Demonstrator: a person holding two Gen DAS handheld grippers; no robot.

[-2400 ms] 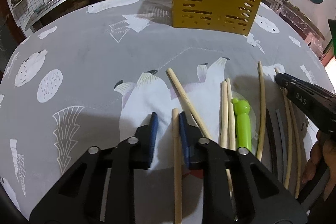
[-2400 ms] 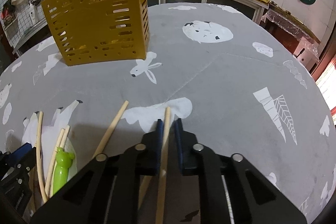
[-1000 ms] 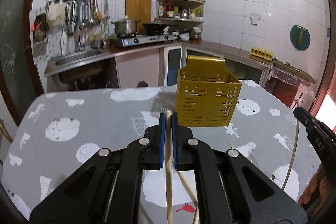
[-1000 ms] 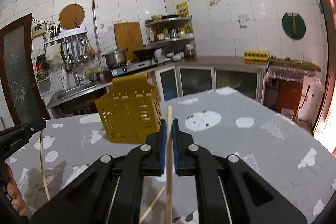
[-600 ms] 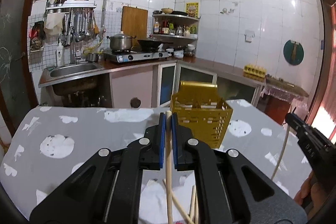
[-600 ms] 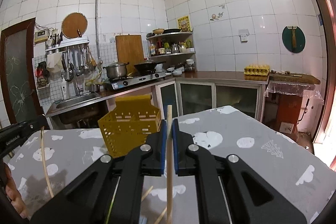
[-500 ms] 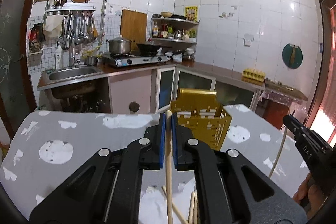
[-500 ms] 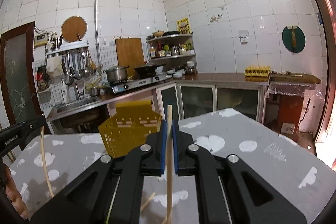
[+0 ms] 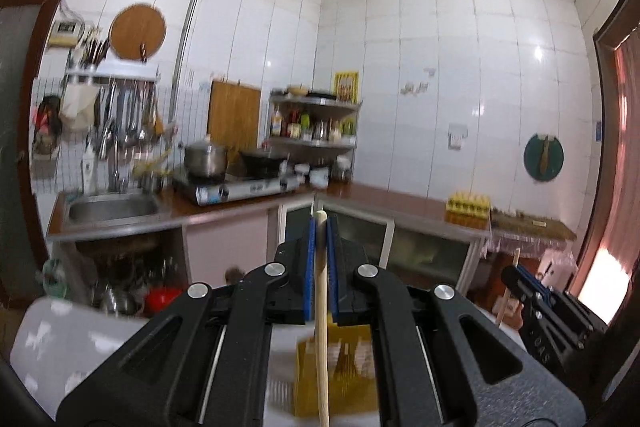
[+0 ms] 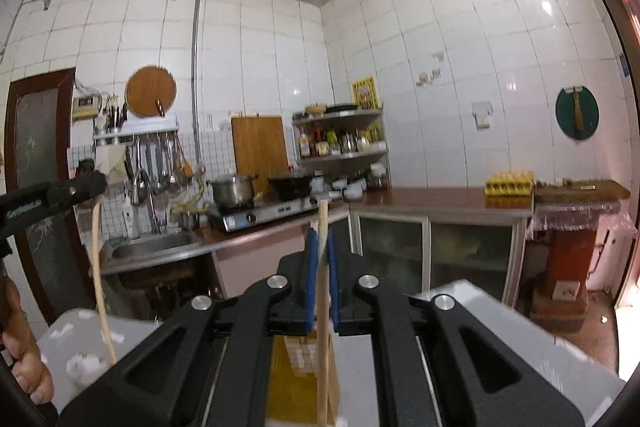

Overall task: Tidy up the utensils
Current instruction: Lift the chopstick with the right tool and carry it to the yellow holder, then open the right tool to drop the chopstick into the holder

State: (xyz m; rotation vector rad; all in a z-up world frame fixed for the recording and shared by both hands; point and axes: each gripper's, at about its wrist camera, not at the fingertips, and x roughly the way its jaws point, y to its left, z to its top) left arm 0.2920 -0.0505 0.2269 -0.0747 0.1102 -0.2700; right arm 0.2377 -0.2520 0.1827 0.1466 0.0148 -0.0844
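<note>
I have the left gripper (image 9: pixel 319 227) closed tight on a chopstick (image 9: pixel 322 327), its blue pads (image 9: pixel 311 267) pinching the pale wooden stick near its top end so that only the rounded tip shows above them. The stick hangs nearly upright and its lower part crosses in front of the yellow holder (image 9: pixel 340 379), which sits blurred at the bottom of the left view, directly below the jaws; whether the stick's bottom end is inside the holder I cannot tell. The right gripper (image 10: pixel 320 239) is likewise clamped on a second chopstick (image 10: pixel 323 307), held upright with a short length standing above the pads (image 10: pixel 310 279), and the holder (image 10: pixel 296 379) lies just beneath it too. In the right view the left gripper's stick (image 10: pixel 99 279) hangs well left of the holder, over the grey cloth (image 10: pixel 80 343). In the left view the right gripper (image 9: pixel 520 275) shows to the right of the holder with its stick (image 9: pixel 507 291) below it. Beyond the holder are the sink (image 9: pixel 112 209) and stove (image 9: pixel 240 187).
</note>
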